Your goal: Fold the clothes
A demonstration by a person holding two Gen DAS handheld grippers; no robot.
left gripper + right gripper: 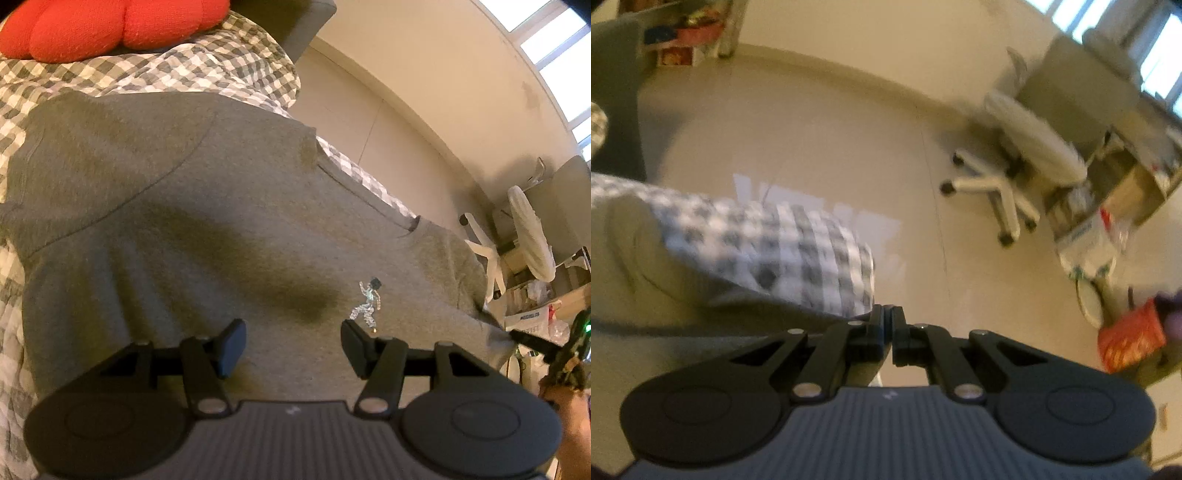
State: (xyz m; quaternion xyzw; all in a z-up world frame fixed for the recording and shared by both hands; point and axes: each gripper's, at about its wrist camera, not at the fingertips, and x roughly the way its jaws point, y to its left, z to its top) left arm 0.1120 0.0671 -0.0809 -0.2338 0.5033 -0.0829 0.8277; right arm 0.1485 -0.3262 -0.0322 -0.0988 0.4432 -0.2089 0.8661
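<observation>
One gray sweatshirt (207, 206) lies spread flat on my checkered bed (155, 70), its collar toward the floor-side edge and its length running across the bed. My left tongs (293, 341) hover open above it, angled downward; my right tongs (889, 325) are pinched shut at its edge.

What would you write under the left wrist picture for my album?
Open left gripper hovering over a gray sweatshirt spread on a checkered blanket, red cushion behind.
</observation>
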